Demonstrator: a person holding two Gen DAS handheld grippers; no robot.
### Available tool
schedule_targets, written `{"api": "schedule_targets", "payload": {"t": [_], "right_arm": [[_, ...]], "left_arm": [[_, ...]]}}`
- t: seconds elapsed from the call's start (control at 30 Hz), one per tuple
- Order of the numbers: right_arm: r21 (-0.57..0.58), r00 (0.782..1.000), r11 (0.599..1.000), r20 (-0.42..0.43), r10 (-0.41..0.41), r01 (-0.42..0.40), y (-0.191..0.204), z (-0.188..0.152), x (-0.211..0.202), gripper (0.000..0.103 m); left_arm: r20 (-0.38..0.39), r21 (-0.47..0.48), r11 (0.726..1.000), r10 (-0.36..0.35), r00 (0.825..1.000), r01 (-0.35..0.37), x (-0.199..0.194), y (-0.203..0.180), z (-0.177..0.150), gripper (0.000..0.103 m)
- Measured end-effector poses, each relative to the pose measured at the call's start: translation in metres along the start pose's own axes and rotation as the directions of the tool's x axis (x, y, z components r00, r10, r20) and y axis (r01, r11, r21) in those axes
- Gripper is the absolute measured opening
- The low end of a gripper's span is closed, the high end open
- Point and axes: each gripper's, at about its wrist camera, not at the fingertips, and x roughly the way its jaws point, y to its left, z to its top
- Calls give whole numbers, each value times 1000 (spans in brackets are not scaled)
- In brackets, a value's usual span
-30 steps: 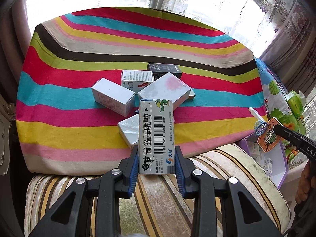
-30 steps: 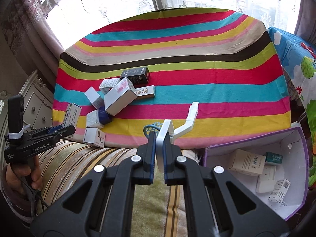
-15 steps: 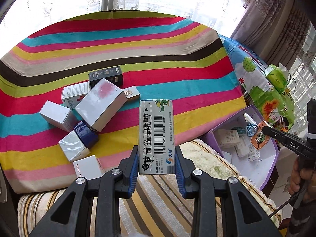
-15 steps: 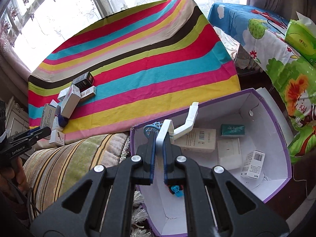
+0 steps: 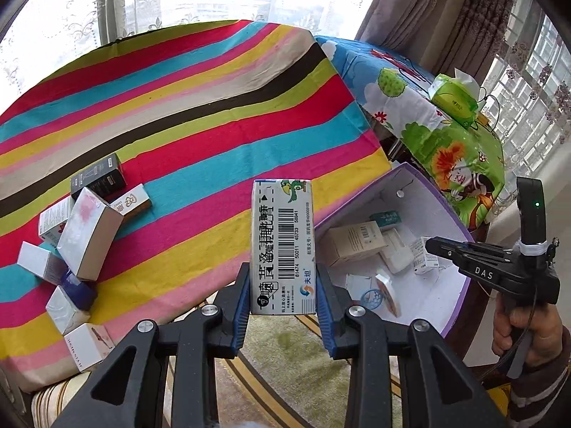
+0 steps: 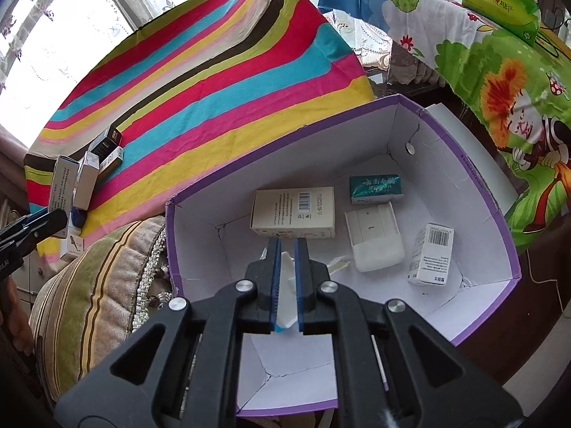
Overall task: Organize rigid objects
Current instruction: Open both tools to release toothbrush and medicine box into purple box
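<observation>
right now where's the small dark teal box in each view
Left wrist: small dark teal box right of centre, at the far wall inside the purple-rimmed white box.
Right wrist: upper right of centre, same far wall.
Shared landmark: the barcoded beige carton beside it.

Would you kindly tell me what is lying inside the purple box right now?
Inside the purple box: a beige carton, a teal packet, a white switch plate, and a small barcoded box. The right gripper hides the floor beneath it.
</observation>
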Motion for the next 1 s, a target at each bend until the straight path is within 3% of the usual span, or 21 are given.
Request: {"api": "schedule_targets", "payload": {"t": [0.07, 0.13, 0.23, 0.83, 1.0], "right_arm": [[7, 1000, 1000, 3, -8, 8, -4, 0, 0, 21], [17, 1000, 1000, 12, -8, 7, -9, 1, -1, 40], [20, 1000, 1000, 23, -7, 6, -10, 1, -3, 52], [16, 1000, 1000, 16, 0, -1, -20, -2, 3, 62], [22, 1000, 1000, 12, 1, -1, -25, -3, 4, 63]], "left_arm": [[-8, 22, 1000, -12, 1000, 12, 4, -11, 3, 34], [-18, 40, 999, -22, 1000, 23, 10, -20, 5, 34], [-37, 60, 998, -31, 999, 34, 18, -32, 7, 34], [-82, 94, 993, -57, 995, 65, 41, -61, 21, 35], [-103, 80, 996, -37, 994, 46, 53, -58, 24, 54]]}}
